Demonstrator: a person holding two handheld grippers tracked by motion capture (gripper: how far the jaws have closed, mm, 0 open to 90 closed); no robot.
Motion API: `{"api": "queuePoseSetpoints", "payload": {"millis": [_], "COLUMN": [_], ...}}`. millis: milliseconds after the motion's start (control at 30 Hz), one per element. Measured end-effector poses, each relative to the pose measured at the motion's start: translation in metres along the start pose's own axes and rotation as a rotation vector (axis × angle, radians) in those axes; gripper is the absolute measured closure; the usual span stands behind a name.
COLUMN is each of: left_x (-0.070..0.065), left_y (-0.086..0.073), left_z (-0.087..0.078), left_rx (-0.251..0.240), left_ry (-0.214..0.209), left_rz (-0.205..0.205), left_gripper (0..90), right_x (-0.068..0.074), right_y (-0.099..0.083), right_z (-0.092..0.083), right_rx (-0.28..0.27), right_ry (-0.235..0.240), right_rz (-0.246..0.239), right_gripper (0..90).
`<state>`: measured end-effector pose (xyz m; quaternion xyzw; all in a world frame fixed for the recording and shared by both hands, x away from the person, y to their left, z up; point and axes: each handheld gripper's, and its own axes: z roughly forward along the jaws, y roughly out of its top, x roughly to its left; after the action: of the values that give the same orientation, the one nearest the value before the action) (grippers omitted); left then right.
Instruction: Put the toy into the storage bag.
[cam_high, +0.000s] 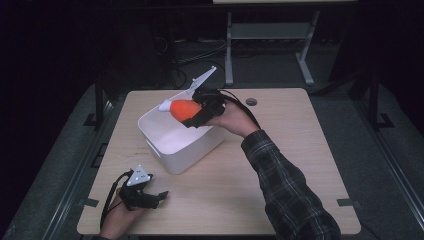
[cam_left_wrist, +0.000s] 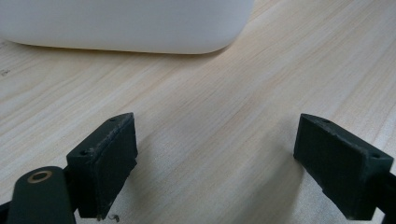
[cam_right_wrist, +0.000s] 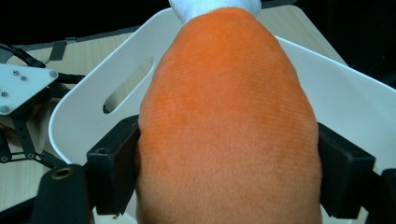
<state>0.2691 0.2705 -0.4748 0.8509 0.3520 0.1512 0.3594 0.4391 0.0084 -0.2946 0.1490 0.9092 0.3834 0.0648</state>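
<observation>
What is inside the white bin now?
The bin shows a bare white floor on its near side. The orange plush toy, held over it by the right hand-held gripper, covers the far part, so anything lying there is hidden.

A light wooden table stands in the middle. It has a small round hole near its far edge. A bit of grey tape sticks out at the near left side, and another bit of tape at the near right. Far behind the table is a grey metal stand. Black cables lie on the grey floor.
</observation>
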Motion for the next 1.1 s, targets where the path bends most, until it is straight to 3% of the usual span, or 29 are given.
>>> {"api": "queuePoseSetpoints", "payload": {"millis": [433, 1100], "left_x": [0.000, 0.000], "left_y": [0.000, 0.000], "left_z": [0.000, 0.000], "left_rx": [0.000, -0.001], "left_ry": [0.000, 0.000], "left_rz": [0.001, 0.000], "left_gripper": [12.5, 12.5], "right_x": [0.003, 0.007], "right_y": [0.014, 0.020], "right_z": [0.026, 0.065], "right_rx": [0.023, 0.071], "right_ry": [0.032, 0.074], "right_rz": [-0.027, -0.045], "right_gripper": [20.1, 19.8]}}
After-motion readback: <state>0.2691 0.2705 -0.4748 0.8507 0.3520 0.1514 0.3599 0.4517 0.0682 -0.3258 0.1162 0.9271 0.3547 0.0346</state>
